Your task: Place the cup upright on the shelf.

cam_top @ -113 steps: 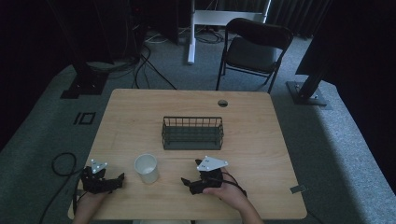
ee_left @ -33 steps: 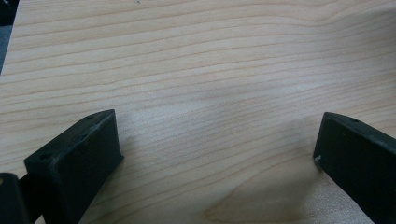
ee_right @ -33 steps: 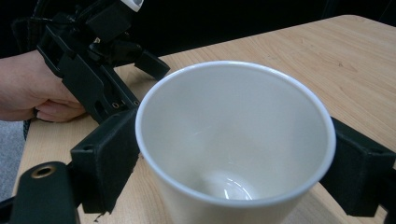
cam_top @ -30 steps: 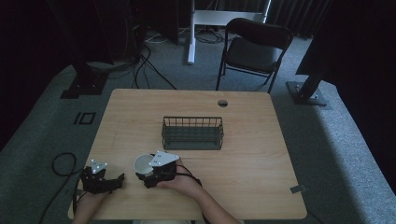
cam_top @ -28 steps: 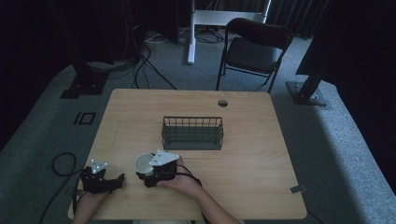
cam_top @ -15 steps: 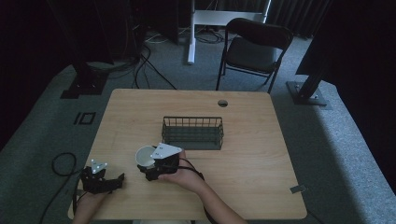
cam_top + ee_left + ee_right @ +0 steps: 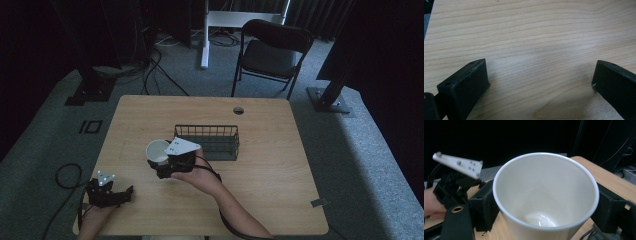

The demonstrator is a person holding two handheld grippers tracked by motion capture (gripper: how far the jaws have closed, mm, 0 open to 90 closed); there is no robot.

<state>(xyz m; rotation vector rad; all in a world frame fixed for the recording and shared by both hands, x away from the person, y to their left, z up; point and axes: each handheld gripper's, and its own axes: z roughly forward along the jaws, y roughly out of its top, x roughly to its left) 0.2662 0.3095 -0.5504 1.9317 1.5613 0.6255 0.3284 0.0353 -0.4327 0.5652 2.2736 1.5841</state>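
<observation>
Cup: white, empty, glossy | right gripper clamps it | left gripper spread wide

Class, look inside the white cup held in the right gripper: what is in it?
The white cup looks empty: bare walls and a glossy bottom. The near rim hides part of the bottom. The right gripper clamps its sides.

Glossy white cup, matt wood-grain table, wire basket.
</observation>
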